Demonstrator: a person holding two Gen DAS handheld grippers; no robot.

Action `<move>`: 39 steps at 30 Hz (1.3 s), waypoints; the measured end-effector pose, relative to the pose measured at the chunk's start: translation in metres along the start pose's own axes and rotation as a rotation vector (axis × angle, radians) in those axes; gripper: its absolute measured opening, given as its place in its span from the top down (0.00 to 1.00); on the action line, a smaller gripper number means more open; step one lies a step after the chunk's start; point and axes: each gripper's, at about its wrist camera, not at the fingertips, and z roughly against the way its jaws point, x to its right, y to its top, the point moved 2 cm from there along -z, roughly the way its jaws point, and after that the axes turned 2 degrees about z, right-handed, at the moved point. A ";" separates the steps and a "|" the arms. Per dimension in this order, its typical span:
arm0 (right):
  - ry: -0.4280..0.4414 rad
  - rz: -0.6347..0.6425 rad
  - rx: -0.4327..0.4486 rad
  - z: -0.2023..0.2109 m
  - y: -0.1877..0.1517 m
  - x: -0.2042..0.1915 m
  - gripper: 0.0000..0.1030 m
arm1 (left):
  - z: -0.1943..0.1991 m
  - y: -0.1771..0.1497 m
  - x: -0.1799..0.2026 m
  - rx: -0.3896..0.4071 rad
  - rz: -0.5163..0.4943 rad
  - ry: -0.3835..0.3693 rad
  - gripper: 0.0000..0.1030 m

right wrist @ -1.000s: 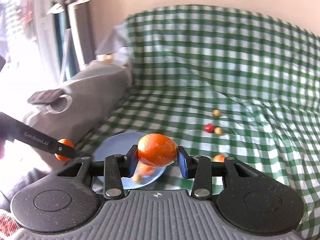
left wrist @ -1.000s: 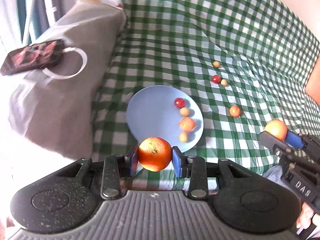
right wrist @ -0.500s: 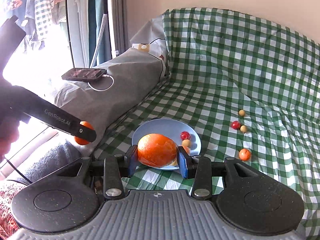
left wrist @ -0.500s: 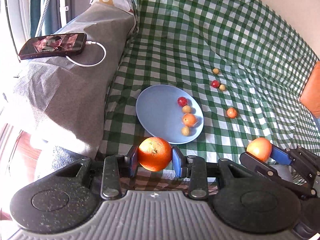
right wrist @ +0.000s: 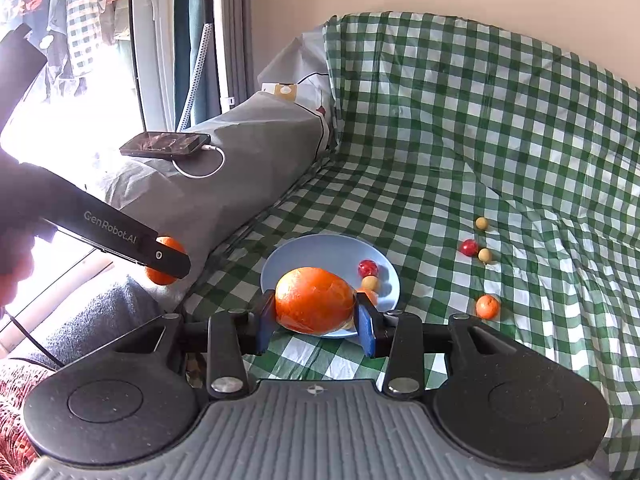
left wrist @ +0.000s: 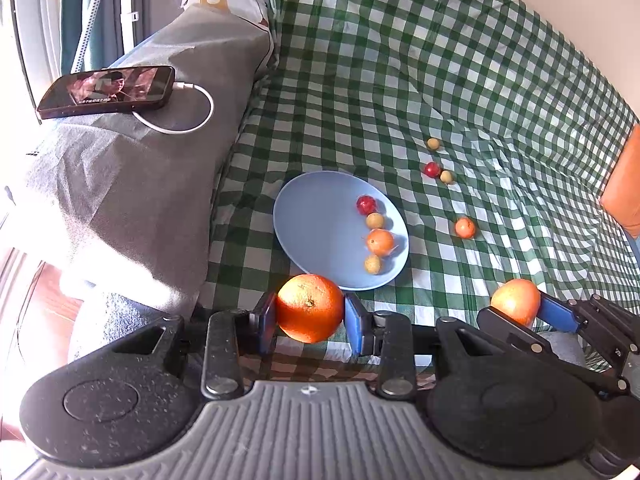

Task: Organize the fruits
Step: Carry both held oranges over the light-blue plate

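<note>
My left gripper [left wrist: 310, 318] is shut on a large orange [left wrist: 310, 307], held at the near edge of the blue plate [left wrist: 316, 224]. My right gripper [right wrist: 316, 322] is shut on a second large orange [right wrist: 314, 300] in front of the same plate [right wrist: 316, 250]; it shows in the left wrist view [left wrist: 516, 307] to the right of the plate. The plate holds a red fruit [left wrist: 366, 204], two small yellowish fruits and a small orange [left wrist: 380, 241]. A small orange [left wrist: 465, 227], a red fruit [left wrist: 431, 169] and two yellowish fruits lie loose on the checked cloth.
A green-and-white checked cloth [left wrist: 460, 92] covers the sofa seat and back. A grey cushion [left wrist: 132, 168] at the left carries a phone [left wrist: 106, 91] with a white cable. An orange cushion [left wrist: 624, 192] sits at the far right. The left gripper shows in the right wrist view [right wrist: 160, 258].
Both grippers have drawn back and up from the plate with their oranges still held. The view now takes in more of the cushion and phone.
</note>
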 end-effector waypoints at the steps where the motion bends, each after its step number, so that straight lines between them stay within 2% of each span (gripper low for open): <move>1: 0.000 0.000 -0.002 -0.001 0.000 0.000 0.59 | -0.001 0.000 0.000 -0.001 0.001 0.001 0.61; 24: 0.015 0.003 -0.056 -0.025 0.003 0.008 0.59 | -0.023 0.007 -0.004 -0.040 0.010 0.011 0.61; 39: -0.014 -0.020 -0.082 -0.068 0.014 0.027 0.59 | -0.064 0.049 0.004 -0.045 0.020 -0.010 0.61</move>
